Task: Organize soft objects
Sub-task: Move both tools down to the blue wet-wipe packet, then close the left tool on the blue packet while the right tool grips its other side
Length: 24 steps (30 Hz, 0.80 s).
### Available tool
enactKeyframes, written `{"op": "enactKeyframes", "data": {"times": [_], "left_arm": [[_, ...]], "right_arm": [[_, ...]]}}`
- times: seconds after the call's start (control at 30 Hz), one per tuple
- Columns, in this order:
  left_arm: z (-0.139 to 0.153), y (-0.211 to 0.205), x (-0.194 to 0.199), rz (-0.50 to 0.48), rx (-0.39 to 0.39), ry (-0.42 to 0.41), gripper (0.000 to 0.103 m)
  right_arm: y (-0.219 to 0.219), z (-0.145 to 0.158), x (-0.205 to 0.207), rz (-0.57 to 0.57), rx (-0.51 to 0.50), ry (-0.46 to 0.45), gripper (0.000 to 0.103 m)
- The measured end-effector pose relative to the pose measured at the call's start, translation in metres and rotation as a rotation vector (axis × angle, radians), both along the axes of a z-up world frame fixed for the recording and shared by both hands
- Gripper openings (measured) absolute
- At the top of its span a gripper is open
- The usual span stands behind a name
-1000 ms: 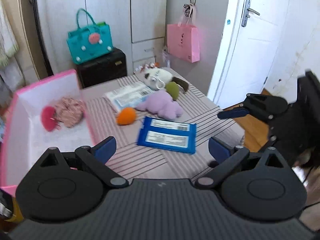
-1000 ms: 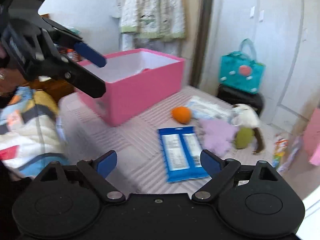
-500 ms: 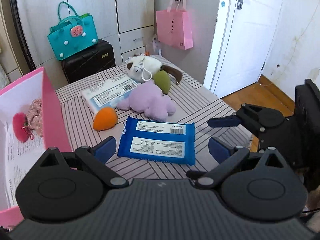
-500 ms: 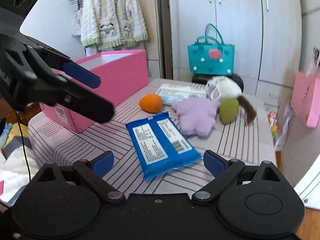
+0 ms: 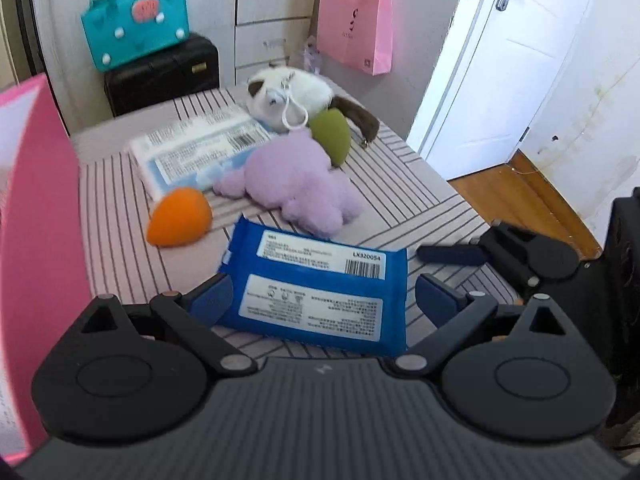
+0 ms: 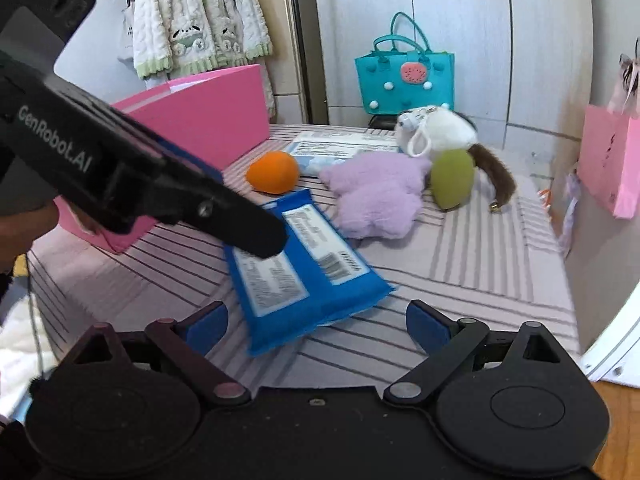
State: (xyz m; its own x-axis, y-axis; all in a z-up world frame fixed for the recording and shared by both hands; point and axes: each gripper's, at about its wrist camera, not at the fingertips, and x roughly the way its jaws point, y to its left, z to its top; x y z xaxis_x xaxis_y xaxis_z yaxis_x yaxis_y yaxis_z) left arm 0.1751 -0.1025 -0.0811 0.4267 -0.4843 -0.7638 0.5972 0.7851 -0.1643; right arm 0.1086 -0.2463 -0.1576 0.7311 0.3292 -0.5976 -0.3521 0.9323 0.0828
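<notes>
Most of the sorting looks undone: both tools, left tool (image 5: 322, 300) and right tool (image 6: 316, 326), gape empty around the blue wipes pack (image 5: 320, 294), while beyond them the orange sponge (image 5: 180, 216), purple plush (image 5: 296, 184), green sponge (image 5: 331, 136), white plush (image 5: 292, 94) and pale pack (image 5: 192, 150) lie on the striped surface (image 5: 404, 200), outside the pink box (image 6: 200, 112).

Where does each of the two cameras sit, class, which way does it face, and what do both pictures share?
Left wrist: sits on the left tongs, open, looking across the striped table toward the white door; the right tongs show at right.
Right wrist: sits on the right tongs, open, facing the wardrobe; the left tongs and a hand show at left.
Shared: blue wipes pack, orange sponge, purple plush, pink box.
</notes>
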Motion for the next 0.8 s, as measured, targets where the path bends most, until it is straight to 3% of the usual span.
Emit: {"op": "enactKeyframes", "data": {"times": [0.13,0.33,0.4,0.5,0.63,0.8], "left_arm": [[-0.006,0.001,0.003,0.012,-0.017,0.025,0.098],[-0.006,0.004,0.001,0.061,-0.009,-0.027,0.098],[-0.008,0.007,0.004,0.097,-0.012,-0.009,0.098],[-0.011,0.011,0.009,0.113,-0.057,0.036,0.098],[-0.02,0.008,0.014,0.133,-0.041,0.049,0.094],[-0.031,0.007,0.017,0.149,-0.031,0.077,0.091]], "right_arm": [[-0.013,0.002,-0.002,-0.015,-0.067,-0.027,0.096],[-0.043,0.009,-0.002,-0.057,-0.081,-0.042,0.096],[-0.047,0.011,0.0,-0.066,-0.084,-0.052,0.096],[-0.05,0.011,-0.001,-0.003,-0.032,-0.057,0.094],[-0.04,0.01,-0.001,0.099,0.071,-0.032,0.091],[-0.03,0.004,0.007,0.088,0.089,0.026,0.075]]}}
